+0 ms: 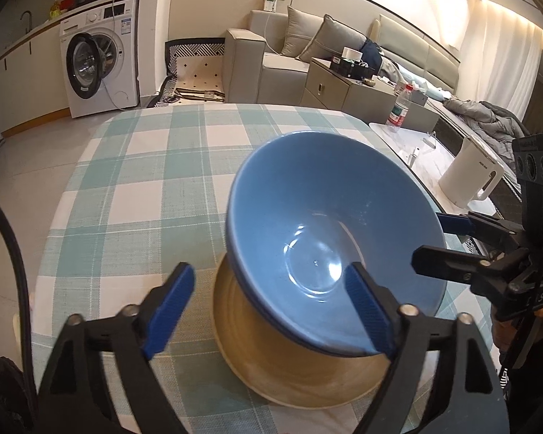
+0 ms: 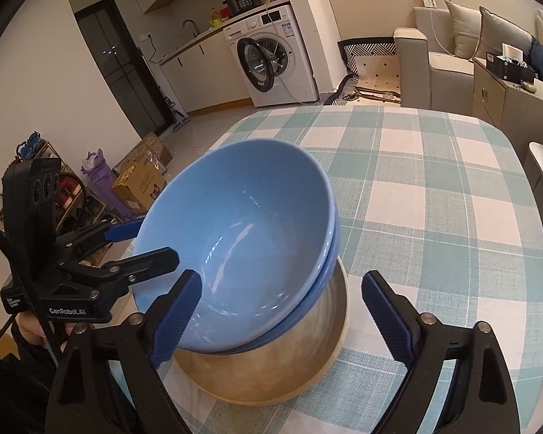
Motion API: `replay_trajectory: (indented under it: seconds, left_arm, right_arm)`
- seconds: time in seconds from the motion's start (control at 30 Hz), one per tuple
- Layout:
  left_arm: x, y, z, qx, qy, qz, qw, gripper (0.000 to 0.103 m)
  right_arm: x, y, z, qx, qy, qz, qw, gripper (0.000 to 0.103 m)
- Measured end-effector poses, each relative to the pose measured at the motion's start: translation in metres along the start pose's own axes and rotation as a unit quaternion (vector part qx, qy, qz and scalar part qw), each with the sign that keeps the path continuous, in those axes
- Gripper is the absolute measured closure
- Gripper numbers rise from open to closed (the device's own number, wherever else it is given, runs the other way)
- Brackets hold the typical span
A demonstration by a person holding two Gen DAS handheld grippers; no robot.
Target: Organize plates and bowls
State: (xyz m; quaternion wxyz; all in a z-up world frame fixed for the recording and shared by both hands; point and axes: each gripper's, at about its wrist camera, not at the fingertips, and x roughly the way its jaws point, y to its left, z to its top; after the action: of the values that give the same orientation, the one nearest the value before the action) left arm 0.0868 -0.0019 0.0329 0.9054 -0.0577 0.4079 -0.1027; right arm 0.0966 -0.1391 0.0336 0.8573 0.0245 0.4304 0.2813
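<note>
Two nested blue bowls [image 1: 318,217] [image 2: 249,224] rest tilted on a wide tan dish [image 1: 289,365] [image 2: 268,376] on the checked tablecloth [image 1: 144,181]. My left gripper [image 1: 269,311] is open around the near rim of the bowls. One pad lies over the inside and the other stands off to the left. In the right wrist view the left gripper [image 2: 159,240] straddles the rim at the left. My right gripper [image 2: 282,311] is open at the opposite side. Its left pad overlaps the rim and its right pad is apart from the bowls. It shows as the right gripper [image 1: 432,240] in the left wrist view.
A white kettle [image 1: 470,181] and a water bottle [image 1: 398,112] stand on a low table to the right. A washing machine [image 2: 275,58] and a sofa [image 1: 271,54] lie beyond the table. Boxes [image 2: 141,181] and a shoe rack sit on the floor at the left.
</note>
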Motion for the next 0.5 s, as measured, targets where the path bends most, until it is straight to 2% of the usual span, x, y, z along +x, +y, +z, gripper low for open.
replay_trajectory:
  seconds: [0.03,0.17,0.5]
  left_arm:
    - [-0.002,0.001,0.0,0.001,-0.004,0.006,1.0,0.005]
    - [-0.008,0.003,-0.003,0.01,-0.02,0.016,0.9996,0.0]
    - [-0.026,0.0,-0.016,0.046,-0.062,0.035,0.9964,0.0]
  right_arm:
    - [-0.002,0.001,0.0,-0.001,-0.005,-0.001,1.0,0.005]
    - [-0.009,0.003,-0.003,-0.006,-0.024,-0.004,1.0,0.001]
    - [-0.031,0.012,-0.022,-0.007,-0.082,0.005,0.997,0.001]
